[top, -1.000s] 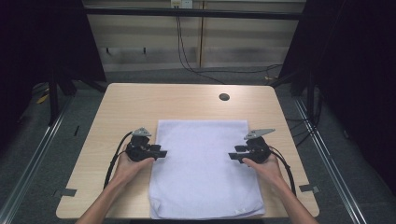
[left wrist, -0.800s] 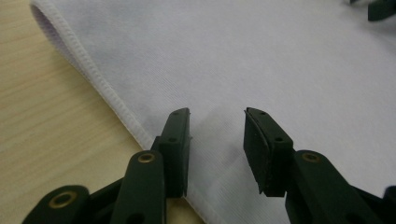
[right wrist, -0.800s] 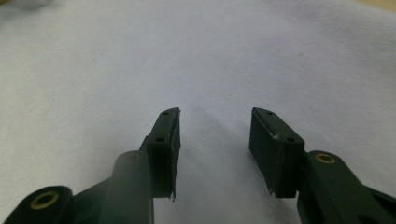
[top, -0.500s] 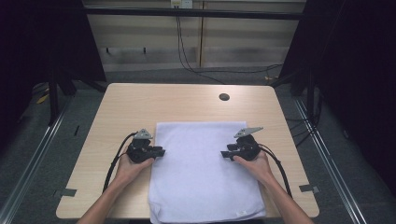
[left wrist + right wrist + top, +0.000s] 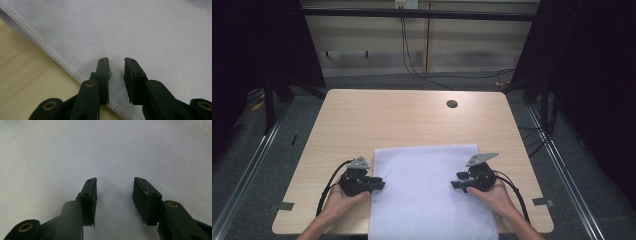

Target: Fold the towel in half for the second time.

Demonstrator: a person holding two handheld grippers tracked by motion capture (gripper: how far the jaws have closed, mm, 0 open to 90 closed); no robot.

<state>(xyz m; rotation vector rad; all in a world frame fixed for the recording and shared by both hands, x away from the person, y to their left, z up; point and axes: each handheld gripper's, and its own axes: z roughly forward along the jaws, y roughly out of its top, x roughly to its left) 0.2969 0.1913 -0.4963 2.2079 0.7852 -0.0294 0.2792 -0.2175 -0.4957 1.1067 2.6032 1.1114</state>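
Cloth point(image 5: 429, 195), pale lavender, lies flat across the lower centre of the high view, running off the bottom edge. Left gripper point(image 5: 378, 184) sits at its left hem, jaws parted a little over the stitched edge point(image 5: 45, 47), holding nothing. Right gripper point(image 5: 455, 184) is in from the right edge, jaws spread wider above bare fabric, empty too. Underneath, the wooden table point(image 5: 362, 120), with a dark round hole point(image 5: 452, 104) upper right.

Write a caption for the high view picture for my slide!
Two hand-held grippers, left and right, open over a white cloth on a table.
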